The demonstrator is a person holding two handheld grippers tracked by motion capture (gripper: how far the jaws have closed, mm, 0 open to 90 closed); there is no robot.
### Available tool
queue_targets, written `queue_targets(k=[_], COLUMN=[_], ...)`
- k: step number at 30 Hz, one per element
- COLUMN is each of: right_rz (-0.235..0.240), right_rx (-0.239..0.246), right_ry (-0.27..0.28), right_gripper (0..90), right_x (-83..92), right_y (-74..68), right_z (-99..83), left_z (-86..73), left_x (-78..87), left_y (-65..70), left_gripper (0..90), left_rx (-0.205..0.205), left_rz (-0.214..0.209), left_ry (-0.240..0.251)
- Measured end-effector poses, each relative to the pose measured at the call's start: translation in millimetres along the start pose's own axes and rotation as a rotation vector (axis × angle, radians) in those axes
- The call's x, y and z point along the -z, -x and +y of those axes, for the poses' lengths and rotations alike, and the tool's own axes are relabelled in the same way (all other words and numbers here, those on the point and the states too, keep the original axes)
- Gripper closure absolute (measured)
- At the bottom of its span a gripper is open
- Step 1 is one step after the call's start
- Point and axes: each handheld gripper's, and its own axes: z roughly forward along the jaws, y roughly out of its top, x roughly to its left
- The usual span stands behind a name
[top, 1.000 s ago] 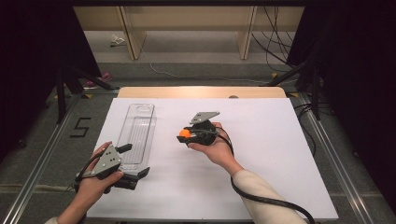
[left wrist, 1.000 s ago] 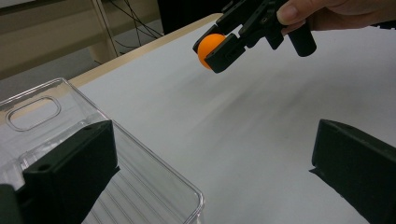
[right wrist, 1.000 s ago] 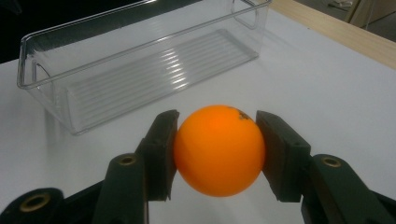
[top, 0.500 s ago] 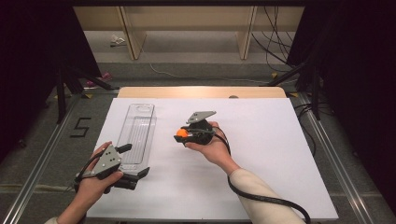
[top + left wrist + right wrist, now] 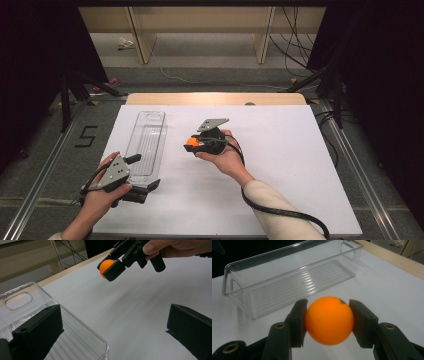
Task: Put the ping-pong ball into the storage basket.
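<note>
Black grippers (image 5: 202, 142) w/ grey triangular plates, black cables; cream sleeve (image 5: 280, 212).

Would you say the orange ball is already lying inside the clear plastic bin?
No, the orange ball is clamped between the jaws of the right gripper above the white table, beside the clear bin, which holds nothing.

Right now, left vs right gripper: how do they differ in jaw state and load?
The right gripper is shut on the orange ball, a pad pressing each side; the left gripper stands open with nothing between its jaws. The right is held up off the white table, beside the clear bin; the left sits low at the bin's near end. Both have black jaws and are hand-held.
</note>
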Motion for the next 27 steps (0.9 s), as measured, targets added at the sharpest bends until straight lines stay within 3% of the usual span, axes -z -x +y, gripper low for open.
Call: queue_targets(k=[27], right_rz=[0.000], right_rx=[0.004], right_ry=[0.005], right_gripper=[51.6], right_x=[-9.7], right_y=[-1.0], right_z=[9.9], left_z=[-0.2], left_x=[0.3], left_y=[0.0], left_gripper=[0.0], left_rx=[0.004], left_rz=[0.002], left_ry=[-0.003])
